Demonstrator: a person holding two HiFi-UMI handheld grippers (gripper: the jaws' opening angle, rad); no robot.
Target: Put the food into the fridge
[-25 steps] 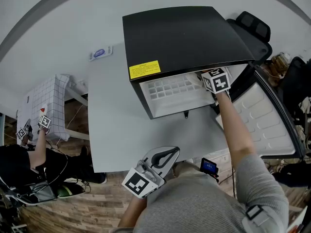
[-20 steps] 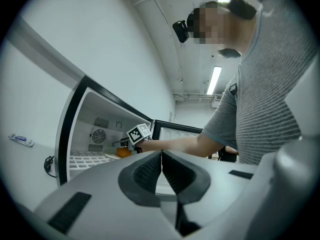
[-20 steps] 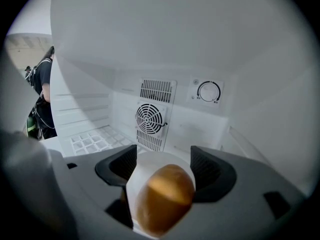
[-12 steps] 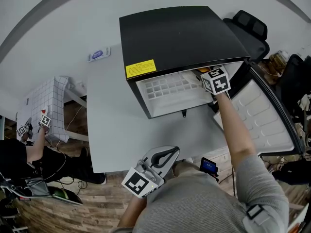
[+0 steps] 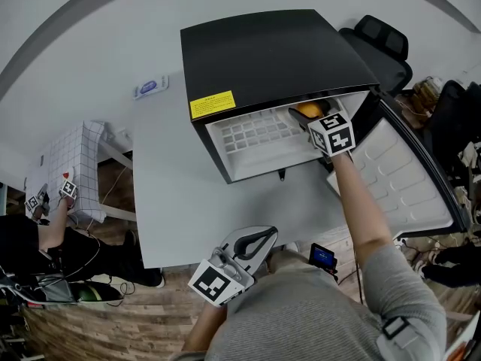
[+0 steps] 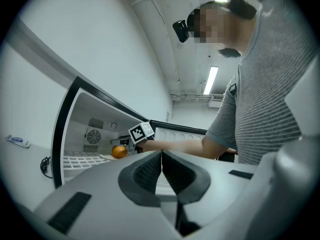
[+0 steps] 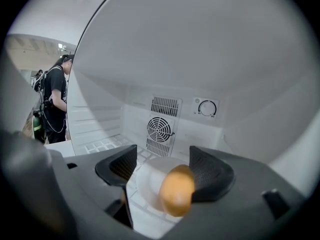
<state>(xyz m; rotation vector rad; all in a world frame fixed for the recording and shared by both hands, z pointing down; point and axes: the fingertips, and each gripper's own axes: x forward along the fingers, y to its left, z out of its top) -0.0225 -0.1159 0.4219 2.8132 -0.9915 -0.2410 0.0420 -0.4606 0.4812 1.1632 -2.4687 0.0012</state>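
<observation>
Resting on a white plate (image 7: 146,180) on the gridded shelf (image 5: 252,136) inside the fridge (image 5: 270,51): the round orange food (image 7: 176,189), at the shelf's right end in the head view. Framed by the right gripper (image 7: 162,163), jaws spread wide and not clamped, with the food nearer the right-hand jaw; hard to tell whether touching it. Behind the plate, on the back wall, a round fan (image 7: 159,129) and a dial (image 7: 207,107). To the right of the compartment, the open door (image 5: 406,179), swung wide. Under the fridge, a grey table (image 5: 169,186). At its near edge, close to the torso, the left gripper (image 6: 161,156), jaws pressed together with nothing between. Beyond the table's left side, another person (image 7: 54,101) standing.
</observation>
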